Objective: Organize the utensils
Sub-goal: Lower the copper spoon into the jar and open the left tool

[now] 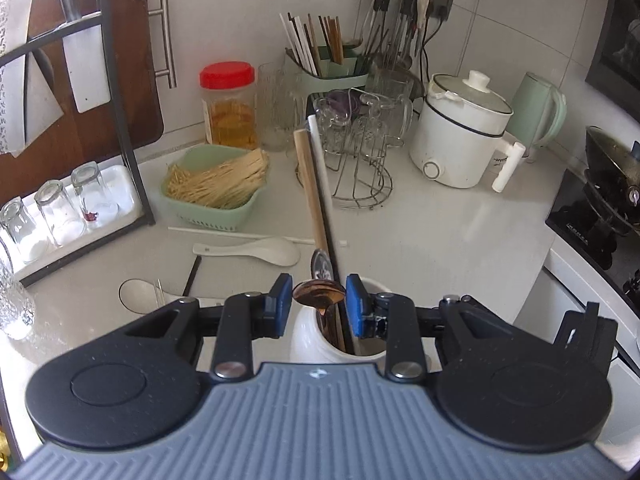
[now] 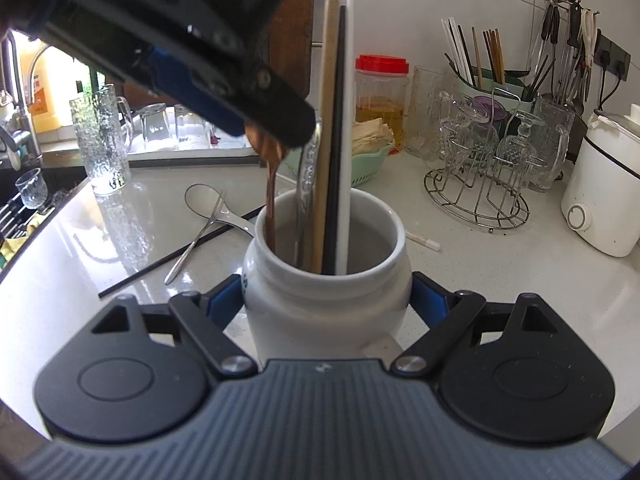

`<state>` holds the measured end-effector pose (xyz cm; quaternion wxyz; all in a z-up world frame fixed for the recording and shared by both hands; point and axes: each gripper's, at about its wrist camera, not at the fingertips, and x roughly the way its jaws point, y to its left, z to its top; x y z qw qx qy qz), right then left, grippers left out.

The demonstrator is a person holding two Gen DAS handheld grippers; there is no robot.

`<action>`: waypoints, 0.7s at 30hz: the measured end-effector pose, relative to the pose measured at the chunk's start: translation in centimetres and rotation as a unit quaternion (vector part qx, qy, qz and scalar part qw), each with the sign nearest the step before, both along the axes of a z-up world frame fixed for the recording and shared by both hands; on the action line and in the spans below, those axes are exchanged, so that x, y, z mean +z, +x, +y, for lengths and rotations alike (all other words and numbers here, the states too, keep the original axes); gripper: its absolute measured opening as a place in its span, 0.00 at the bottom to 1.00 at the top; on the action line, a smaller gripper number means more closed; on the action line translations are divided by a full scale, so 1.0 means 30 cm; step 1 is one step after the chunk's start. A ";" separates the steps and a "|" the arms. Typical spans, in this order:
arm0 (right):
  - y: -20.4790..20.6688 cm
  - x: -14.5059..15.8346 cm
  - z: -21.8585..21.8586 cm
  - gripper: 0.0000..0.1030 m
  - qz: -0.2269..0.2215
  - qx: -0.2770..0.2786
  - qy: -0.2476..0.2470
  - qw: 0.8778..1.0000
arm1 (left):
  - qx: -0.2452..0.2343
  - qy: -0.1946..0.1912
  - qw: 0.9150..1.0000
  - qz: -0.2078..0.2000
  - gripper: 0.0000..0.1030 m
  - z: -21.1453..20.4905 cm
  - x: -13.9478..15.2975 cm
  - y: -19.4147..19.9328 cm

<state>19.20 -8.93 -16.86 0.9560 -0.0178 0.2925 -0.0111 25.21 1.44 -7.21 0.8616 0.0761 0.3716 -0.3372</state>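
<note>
Two claws share the work: our right claw [image 2: 326, 300] steadies the white ceramic jar [image 2: 326, 280] while our left claw [image 1: 319, 300] pinches the copper-brown metal spoon [image 1: 319, 298], handle down inside it.

The jar [image 2: 326, 280] stood on the worktop [image 2: 500, 280], between the pads of the right tool [image 2: 326, 300]. In the jar stood three chopsticks [image 2: 335, 120], a glass-handled spoon [image 2: 306, 176] and a copper spoon [image 2: 272, 184], whose bowl sat between the pads of the left tool [image 1: 319, 300] above the jar. Left of the jar lay a metal spoon [image 2: 208, 204], a fork [image 2: 196, 240] and a loose chopstick [image 2: 168, 260]. Behind the jar sat a basket [image 1: 216, 192] of sticks; right of the jar, a wire rack [image 2: 480, 192] with glasses, then a cooker [image 2: 604, 196].
</note>
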 end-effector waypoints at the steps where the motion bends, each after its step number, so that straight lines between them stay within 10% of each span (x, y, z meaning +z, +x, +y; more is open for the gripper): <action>1: 0.001 0.001 -0.001 0.87 0.001 0.001 0.001 1.000 | 0.002 -0.001 1.000 0.001 0.33 0.000 -0.004 -0.001; 21: -0.005 0.006 -0.008 0.87 0.011 0.011 -0.003 1.000 | 0.005 -0.026 1.000 0.018 0.40 0.083 0.011 -0.018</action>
